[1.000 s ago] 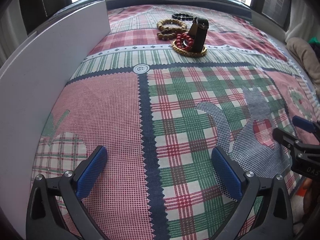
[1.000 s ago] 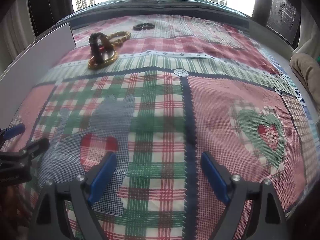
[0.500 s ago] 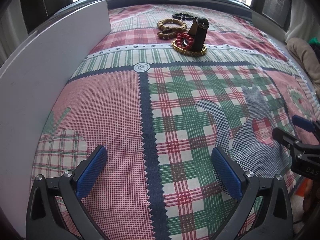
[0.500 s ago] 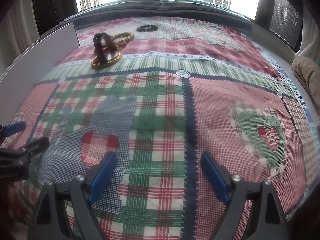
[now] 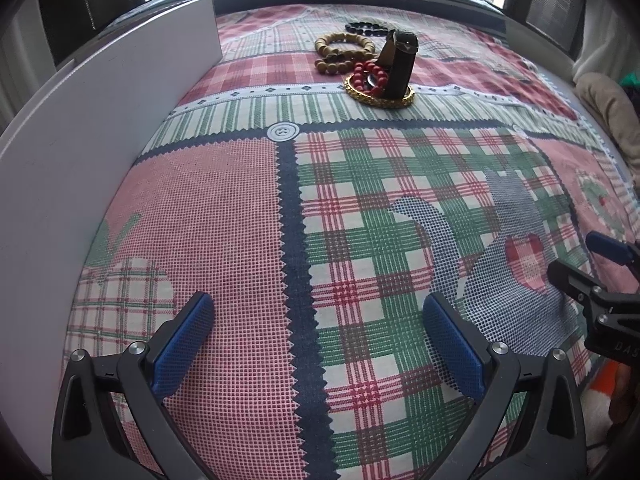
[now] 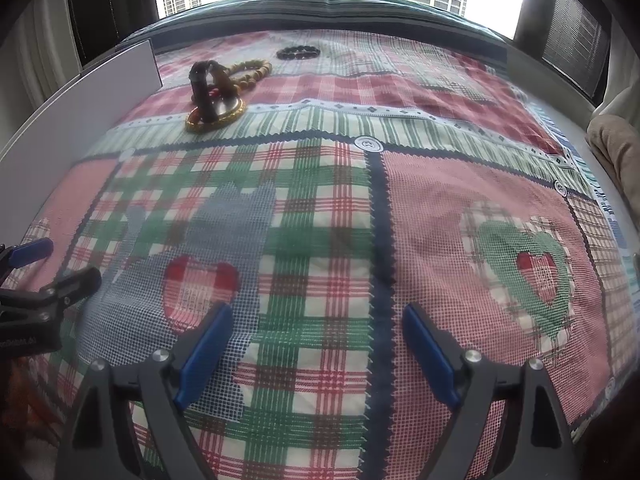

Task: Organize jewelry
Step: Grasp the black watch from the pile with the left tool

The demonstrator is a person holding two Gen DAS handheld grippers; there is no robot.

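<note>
Jewelry lies in a cluster at the far side of the patchwork cloth: a gold bangle (image 5: 379, 98), a red bead bracelet (image 5: 370, 74), a dark watch (image 5: 402, 65) standing upright in the bangle, a tan wooden bead bracelet (image 5: 343, 51) and a black bead bracelet (image 5: 366, 28). In the right wrist view the gold bangle (image 6: 216, 118), watch (image 6: 203, 89), tan beads (image 6: 250, 74) and black beads (image 6: 298, 53) show at upper left. My left gripper (image 5: 318, 340) is open and empty, near the cloth's front. My right gripper (image 6: 318, 354) is open and empty, also near the front.
A white board (image 5: 80, 152) stands upright along the left side, also in the right wrist view (image 6: 80, 120). The patchwork cloth (image 5: 360, 220) covers the surface. A beige fabric bundle (image 5: 608, 108) lies at the right edge. A window is beyond.
Both grippers have moved slightly forward toward the jewelry. Both stay open and empty. The jewelry has not moved.
</note>
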